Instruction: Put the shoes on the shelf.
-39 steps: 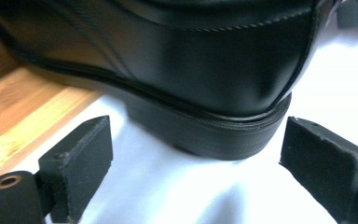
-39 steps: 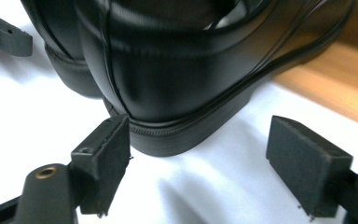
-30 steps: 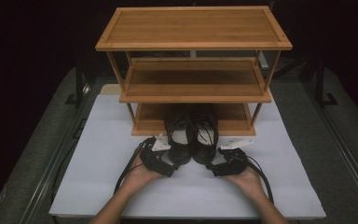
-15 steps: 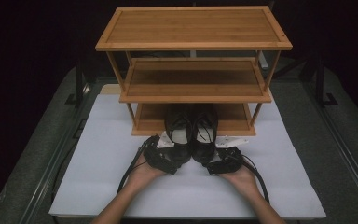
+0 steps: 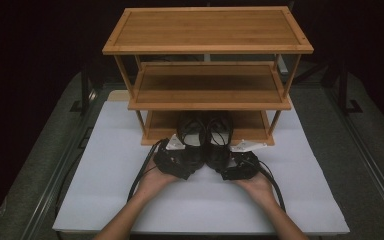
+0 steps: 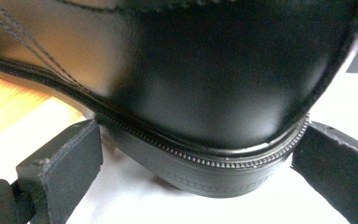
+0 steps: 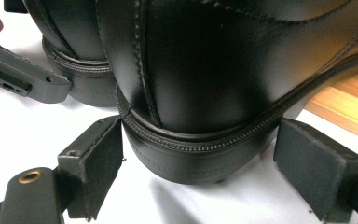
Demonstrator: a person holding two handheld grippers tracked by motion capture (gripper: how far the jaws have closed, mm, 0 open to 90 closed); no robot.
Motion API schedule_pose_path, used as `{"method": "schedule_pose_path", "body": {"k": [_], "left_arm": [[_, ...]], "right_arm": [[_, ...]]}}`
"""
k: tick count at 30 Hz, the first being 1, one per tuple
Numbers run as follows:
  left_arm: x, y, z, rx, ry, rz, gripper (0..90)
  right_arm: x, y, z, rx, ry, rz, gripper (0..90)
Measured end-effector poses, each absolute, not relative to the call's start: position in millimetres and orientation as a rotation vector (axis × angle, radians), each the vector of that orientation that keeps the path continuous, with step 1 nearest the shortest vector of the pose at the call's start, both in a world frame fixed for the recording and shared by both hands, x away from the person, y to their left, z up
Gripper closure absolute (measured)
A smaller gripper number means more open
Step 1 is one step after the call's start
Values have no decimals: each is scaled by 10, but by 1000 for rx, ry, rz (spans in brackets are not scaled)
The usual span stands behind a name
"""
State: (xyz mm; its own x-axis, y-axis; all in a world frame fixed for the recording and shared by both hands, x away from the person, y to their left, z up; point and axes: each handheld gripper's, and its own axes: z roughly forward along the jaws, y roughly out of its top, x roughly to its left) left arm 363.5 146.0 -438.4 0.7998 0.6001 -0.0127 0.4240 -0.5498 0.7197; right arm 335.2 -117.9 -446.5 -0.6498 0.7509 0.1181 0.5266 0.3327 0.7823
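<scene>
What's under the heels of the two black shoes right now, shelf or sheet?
Both heels of the black shoes rest on the white sheet; the left gripper and right gripper straddle them, open. Their front parts reach under the wooden rack, whose middle shelf covers them.

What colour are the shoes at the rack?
Black shoes, clearest in the right gripper view.

The middle shelf (image 5: 207,90) hides both black shoes' (image 5: 205,137) toes, and each gripper view crops its shoe's upper part.
</scene>
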Motion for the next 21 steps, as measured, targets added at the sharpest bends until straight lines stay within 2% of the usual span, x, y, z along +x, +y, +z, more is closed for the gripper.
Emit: {"method": "schedule_pose_path", "body": {"k": [4,21], "left_arm": [[3700,1488,-4348,2178,771,280,16],[3935,1474,-4253,2150,802,270,16]], "right_arm": [[3416,-1183,-4425,1166,2313,1252,156],[3671,-1164,-4326,1181,2298,1232,142]]}}
